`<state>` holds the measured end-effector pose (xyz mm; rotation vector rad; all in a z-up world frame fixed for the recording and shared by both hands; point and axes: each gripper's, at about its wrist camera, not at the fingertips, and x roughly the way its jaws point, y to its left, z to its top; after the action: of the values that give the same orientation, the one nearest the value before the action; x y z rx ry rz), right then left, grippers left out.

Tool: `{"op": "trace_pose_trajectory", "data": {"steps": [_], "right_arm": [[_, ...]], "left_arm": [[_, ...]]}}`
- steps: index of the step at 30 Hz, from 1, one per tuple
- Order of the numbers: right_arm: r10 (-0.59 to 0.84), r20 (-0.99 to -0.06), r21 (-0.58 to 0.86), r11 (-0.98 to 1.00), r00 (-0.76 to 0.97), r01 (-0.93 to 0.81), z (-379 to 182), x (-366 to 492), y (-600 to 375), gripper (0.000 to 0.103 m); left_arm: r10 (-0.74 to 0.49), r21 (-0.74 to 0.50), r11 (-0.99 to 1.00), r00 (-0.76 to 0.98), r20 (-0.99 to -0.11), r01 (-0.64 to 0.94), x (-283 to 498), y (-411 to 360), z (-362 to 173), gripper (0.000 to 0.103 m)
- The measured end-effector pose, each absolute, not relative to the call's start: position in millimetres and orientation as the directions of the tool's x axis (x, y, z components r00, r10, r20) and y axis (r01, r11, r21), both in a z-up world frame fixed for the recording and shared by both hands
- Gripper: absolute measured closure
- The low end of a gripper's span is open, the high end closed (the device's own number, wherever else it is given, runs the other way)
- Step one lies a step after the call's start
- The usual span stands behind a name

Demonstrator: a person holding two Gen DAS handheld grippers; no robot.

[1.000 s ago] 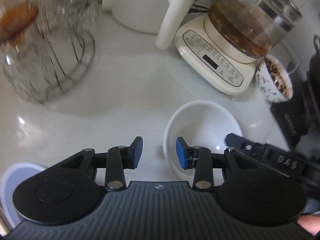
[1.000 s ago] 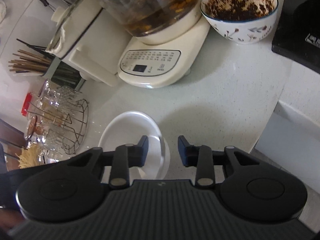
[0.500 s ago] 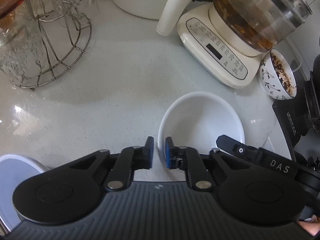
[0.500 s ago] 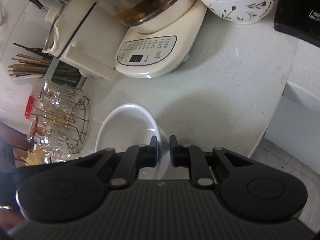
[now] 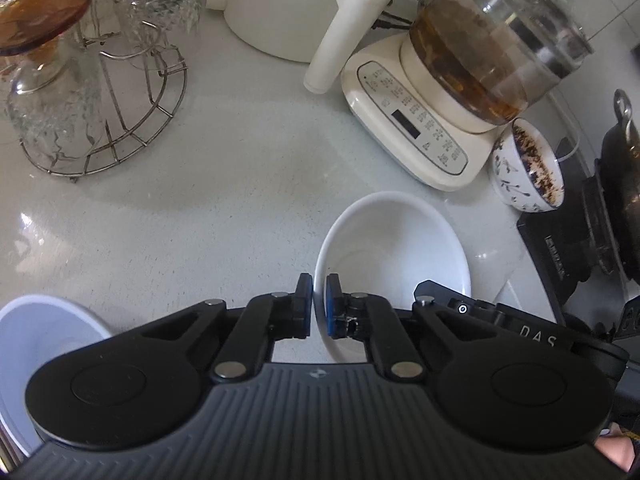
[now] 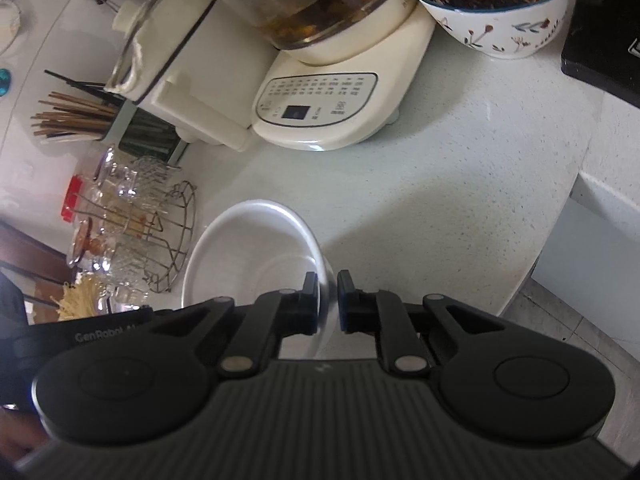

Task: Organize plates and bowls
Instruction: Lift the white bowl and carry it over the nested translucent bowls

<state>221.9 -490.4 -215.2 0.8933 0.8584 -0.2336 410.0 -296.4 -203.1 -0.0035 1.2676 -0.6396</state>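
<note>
The left gripper (image 5: 319, 304) is pinched tight on the rim of the white bowl (image 5: 392, 248). One finger is inside the bowl and one is outside. The right gripper (image 6: 327, 300) is pinched on the other side of the same rim, so both hold the one bowl, and it sits right at their tips on the counter (image 5: 224, 184).

Just past the bowl, ahead and to the right of the left gripper, is a flowered bowl (image 5: 528, 168) with dark bits in it. Beside that stands a tea maker (image 5: 416, 120) with a glass pot on top. Ahead and to the left of the left gripper, farther off, a wire rack (image 5: 120, 120) holds glasses. Close by on its left, at the picture's edge, is another white dish (image 5: 36, 332).

I think the tidying has only begun. The bowl is grabbed but has not gone anywhere yet, and the white dish and flowered bowl are not put away.

Some letters can be read. The right gripper's arm says "DAS" in the left view. The left gripper's arm says "GenRobot" in the right view. The tea maker's buttons have writing too small to read.
</note>
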Motion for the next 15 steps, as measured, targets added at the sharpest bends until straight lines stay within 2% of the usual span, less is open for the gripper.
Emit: {"op": "trace_pose_trajectory", "data": {"steps": [15], "right_arm": [[0.149, -0.725, 0.570, 0.678, 0.673, 0.464, -182.9, 211.8, -479.0, 0.091]], "left_arm": [[-0.518, -0.401, 0.803, 0.183, -0.836, 0.442, 397.4, -274.6, -176.5, 0.094]]}}
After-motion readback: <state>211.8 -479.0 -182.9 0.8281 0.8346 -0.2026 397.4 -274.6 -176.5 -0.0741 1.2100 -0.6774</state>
